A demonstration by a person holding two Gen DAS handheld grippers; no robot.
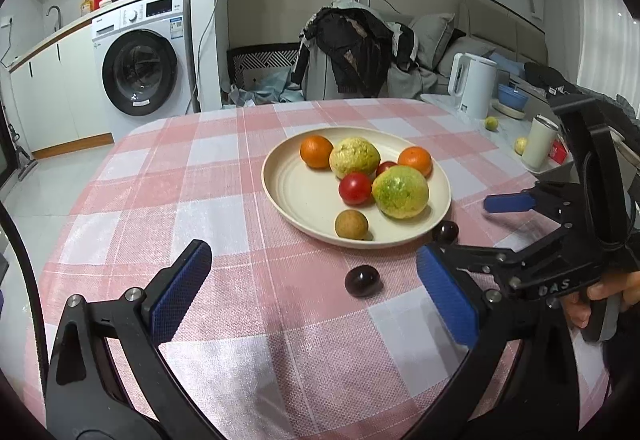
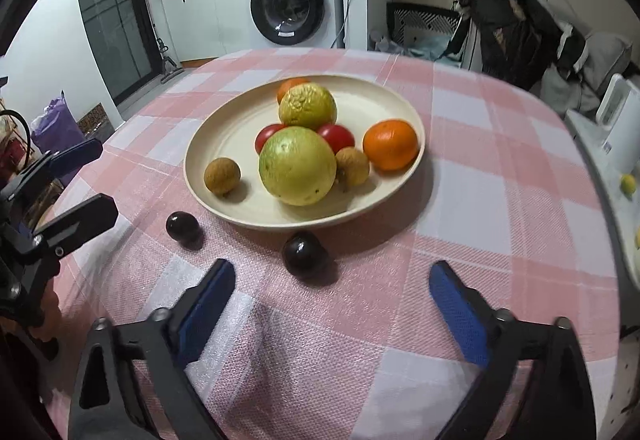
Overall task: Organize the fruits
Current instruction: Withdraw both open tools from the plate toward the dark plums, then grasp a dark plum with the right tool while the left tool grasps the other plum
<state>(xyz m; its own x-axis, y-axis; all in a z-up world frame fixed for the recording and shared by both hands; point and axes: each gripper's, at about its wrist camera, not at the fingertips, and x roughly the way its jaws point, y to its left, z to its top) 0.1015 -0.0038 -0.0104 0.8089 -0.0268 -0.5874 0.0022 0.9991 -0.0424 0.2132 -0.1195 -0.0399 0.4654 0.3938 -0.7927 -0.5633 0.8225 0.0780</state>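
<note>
In the left wrist view, the left tongs [image 1: 316,292] fill the lower frame, spread wide and holding nothing, their blue pads over the pink checked cloth of the worktop [image 1: 160,180]. Between the pads and slightly above lies a dark plum [image 1: 362,281] on the cloth, apart from both. Above it, at centre, sits the cream plate [image 1: 296,196]. On it, from left to right: an orange [image 1: 316,151], a pale green guava [image 1: 354,157], a red tomato [image 1: 355,188] with a brown longan [image 1: 351,225] below it near the front rim, a larger green guava [image 1: 400,192], and a second orange [image 1: 416,160] at the far right rim. A second plum [image 1: 445,232] rests on the cloth just against the plate's lower right edge. At the right of the frame the right tongs [image 1: 460,232] come in from the side, likewise gaping and empty, with a hand [image 1: 600,298] gripping the handle.

In the right wrist view, the left tongs [image 2: 90,180] appear at the left edge, parted. One plum [image 2: 183,225] lies lower left of the plate [image 2: 224,128]; the other [image 2: 303,253] sits just below the plate's front rim, above the gap of the wide-open right tongs [image 2: 332,304]. A second longan [image 2: 352,166] shows here, touching the big guava [image 2: 297,165].
</note>
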